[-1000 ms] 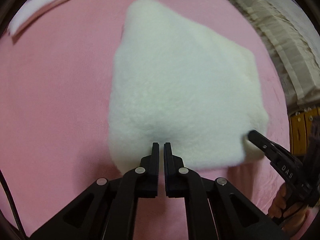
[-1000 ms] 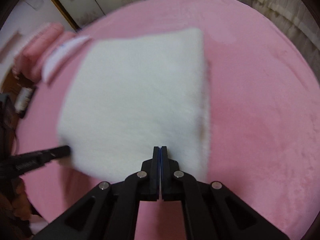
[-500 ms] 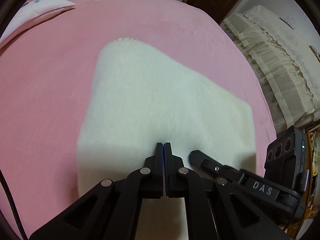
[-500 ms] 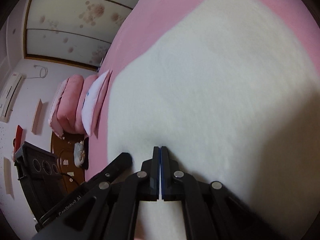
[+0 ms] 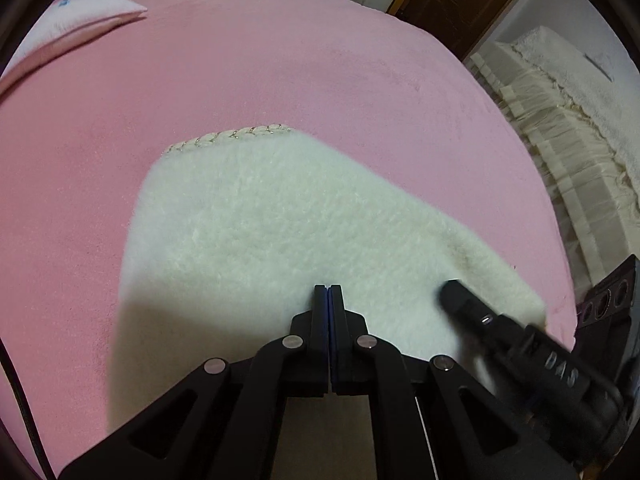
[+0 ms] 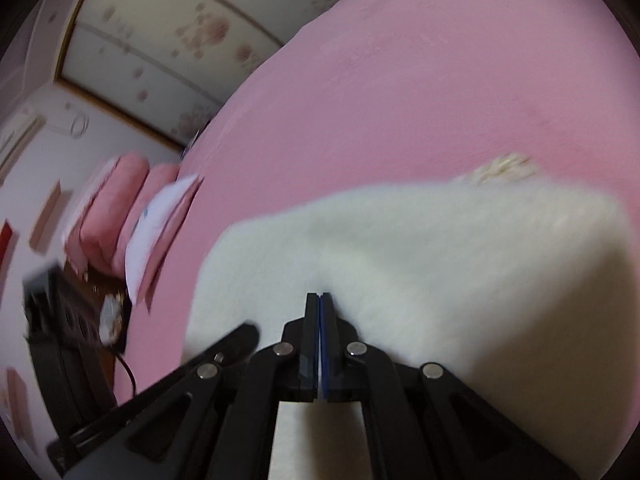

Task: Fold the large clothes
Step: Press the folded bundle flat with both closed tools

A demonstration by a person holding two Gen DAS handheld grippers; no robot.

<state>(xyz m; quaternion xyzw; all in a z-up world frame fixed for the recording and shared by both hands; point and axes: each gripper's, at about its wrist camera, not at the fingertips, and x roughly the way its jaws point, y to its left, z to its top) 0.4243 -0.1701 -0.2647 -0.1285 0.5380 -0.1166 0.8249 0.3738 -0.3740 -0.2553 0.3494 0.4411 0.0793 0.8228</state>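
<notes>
A white fleece garment (image 5: pixel 280 224) lies on the pink bed (image 5: pixel 280 60), and its stitched hem (image 5: pixel 240 134) shows at the far edge. My left gripper (image 5: pixel 328 288) is shut, its tips pinching the fleece, which also runs on beneath the fingers. Just to its right, the right gripper (image 5: pixel 452 292) comes in over the same cloth. In the right wrist view the right gripper (image 6: pixel 319 295) is shut on the fleece (image 6: pixel 440 248), which creases at its tips and has a thick raised edge on the right. The left gripper (image 6: pixel 244 332) sits close on its left.
A white and pink pillow (image 5: pixel 80 16) lies at the bed's far left corner. Cream frilled bedding (image 5: pixel 560 120) runs along the right side. Stacked pink bedding (image 6: pixel 112 200) and floral sliding doors (image 6: pixel 160 32) stand beyond the bed (image 6: pixel 400 80).
Both grippers have travelled forward and down over the bed with the fleece and drawn closer together. Less cloth lies ahead of the tips, and the far hem has come into sight.
</notes>
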